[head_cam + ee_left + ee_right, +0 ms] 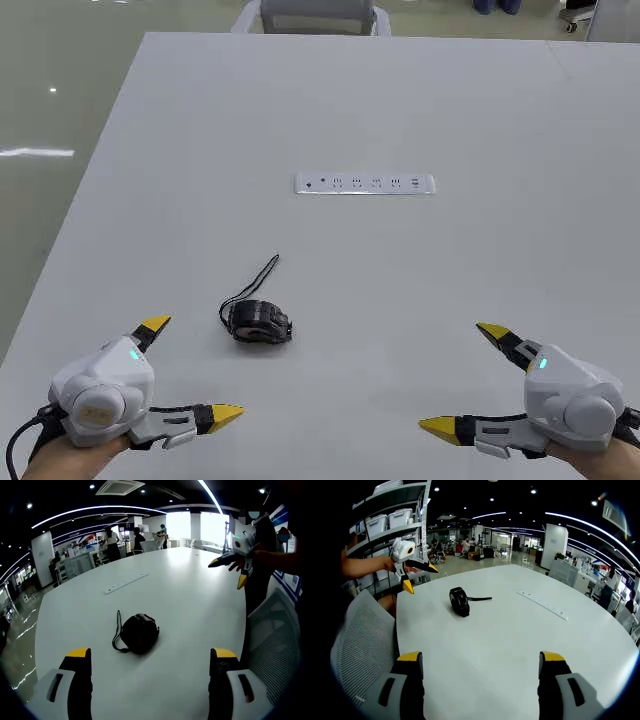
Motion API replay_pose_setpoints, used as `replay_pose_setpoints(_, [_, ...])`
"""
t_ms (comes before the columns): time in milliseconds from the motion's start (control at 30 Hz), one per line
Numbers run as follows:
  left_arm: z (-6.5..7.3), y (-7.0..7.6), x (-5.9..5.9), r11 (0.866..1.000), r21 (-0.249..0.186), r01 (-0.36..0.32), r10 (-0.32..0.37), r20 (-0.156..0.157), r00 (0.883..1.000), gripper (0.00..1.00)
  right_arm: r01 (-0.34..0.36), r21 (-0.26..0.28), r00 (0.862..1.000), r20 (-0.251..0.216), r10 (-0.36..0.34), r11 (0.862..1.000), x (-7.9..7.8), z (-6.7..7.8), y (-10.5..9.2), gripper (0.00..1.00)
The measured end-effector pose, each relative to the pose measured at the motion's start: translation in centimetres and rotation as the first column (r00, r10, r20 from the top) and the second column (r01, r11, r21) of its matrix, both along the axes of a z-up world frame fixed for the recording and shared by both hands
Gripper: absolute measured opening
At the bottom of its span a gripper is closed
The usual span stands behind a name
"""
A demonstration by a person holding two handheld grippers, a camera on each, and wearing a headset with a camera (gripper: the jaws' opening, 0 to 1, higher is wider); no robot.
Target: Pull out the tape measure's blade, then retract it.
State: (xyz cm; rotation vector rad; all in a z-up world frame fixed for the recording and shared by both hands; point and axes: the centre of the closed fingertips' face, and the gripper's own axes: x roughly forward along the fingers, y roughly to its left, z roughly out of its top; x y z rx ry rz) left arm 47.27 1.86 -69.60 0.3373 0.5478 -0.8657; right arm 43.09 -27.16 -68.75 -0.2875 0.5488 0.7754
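A small black tape measure (259, 321) with a black wrist cord (251, 284) lies on the white table (340, 110), its blade fully inside. My left gripper (190, 370) is open near the table's front left, just left of and nearer than the tape measure (139, 632). My right gripper (470, 380) is open at the front right, well apart from the tape measure (459, 601). Across the table, the left gripper view catches the right gripper (227, 570), and the right gripper view catches the left gripper (417, 576).
A white power strip (365, 184) lies flat in the middle of the table, beyond the tape measure. A grey chair (312, 15) stands at the far edge. A mesh chair back (357, 640) is close behind me. Shelving with bins (390, 520) stands in the room.
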Motion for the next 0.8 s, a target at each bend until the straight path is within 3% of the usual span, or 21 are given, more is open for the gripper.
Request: replay_pose_setpoints(800, [-0.11, 0.03, 0.34, 1.0, 0.013, 0.006, -0.006, 0.003, 1.0, 0.95, -0.015, -0.001, 1.0, -0.009, 0.015, 1.0, 0.01, -0.21, 0.04, 0.96])
